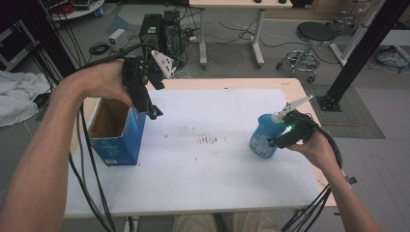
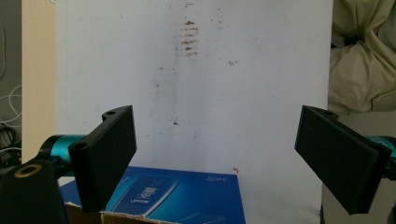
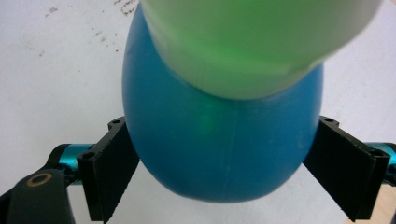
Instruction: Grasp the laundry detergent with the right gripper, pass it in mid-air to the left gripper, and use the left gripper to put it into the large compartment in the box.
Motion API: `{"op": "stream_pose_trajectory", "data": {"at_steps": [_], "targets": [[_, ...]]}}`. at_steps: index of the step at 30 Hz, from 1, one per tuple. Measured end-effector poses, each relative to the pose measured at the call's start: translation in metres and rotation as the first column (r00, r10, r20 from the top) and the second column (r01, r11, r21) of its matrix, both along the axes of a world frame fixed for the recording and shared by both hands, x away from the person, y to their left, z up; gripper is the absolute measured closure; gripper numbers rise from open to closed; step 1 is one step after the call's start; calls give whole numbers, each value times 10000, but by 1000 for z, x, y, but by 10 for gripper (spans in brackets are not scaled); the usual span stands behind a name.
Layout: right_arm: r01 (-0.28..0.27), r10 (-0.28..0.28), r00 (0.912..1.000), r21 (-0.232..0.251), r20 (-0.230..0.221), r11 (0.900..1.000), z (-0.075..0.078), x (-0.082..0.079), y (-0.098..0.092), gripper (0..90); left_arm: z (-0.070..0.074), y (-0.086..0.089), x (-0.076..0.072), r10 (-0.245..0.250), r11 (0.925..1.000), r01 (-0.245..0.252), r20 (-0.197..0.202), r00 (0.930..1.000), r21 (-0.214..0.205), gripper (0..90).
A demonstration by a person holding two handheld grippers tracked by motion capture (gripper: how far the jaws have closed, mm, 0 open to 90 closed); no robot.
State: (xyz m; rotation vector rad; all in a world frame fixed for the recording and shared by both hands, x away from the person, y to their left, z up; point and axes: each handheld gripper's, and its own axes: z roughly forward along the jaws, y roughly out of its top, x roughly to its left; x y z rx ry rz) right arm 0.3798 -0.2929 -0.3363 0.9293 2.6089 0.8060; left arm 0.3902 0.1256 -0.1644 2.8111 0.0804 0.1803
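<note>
From the high view, the left gripper (image 1: 145, 104) hangs above the open blue box (image 1: 118, 133) at the table's (image 1: 203, 169) left side, while the right gripper (image 1: 283, 137) reaches the blue bottle (image 1: 263, 135) near the right edge. The left gripper view adds what that one cannot — its jaws stand wide apart with nothing between them, over the stained white sheet (image 2: 210, 70) and the box's near wall. The right gripper view shows the bottle's round belly (image 3: 224, 140) filling the gap between the jaws, both sides touching it — gripped — under a pale cap (image 3: 252, 37).
</note>
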Motion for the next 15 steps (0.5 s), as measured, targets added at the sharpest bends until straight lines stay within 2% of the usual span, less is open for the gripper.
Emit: {"op": "stream_pose_trajectory", "data": {"at_steps": [7, 15], "targets": [[207, -215, 9994, 305, 256, 9993, -6, -1, 1, 127, -1, 0, 1, -50, 10000, 50, 27, 10000, 6, 127], [214, -229, 9993, 496, 301, 9985, -11, -1, 3, 127, -4, 0, 1, -46, 10000, 46, -13, 10000, 27, 127]]}}
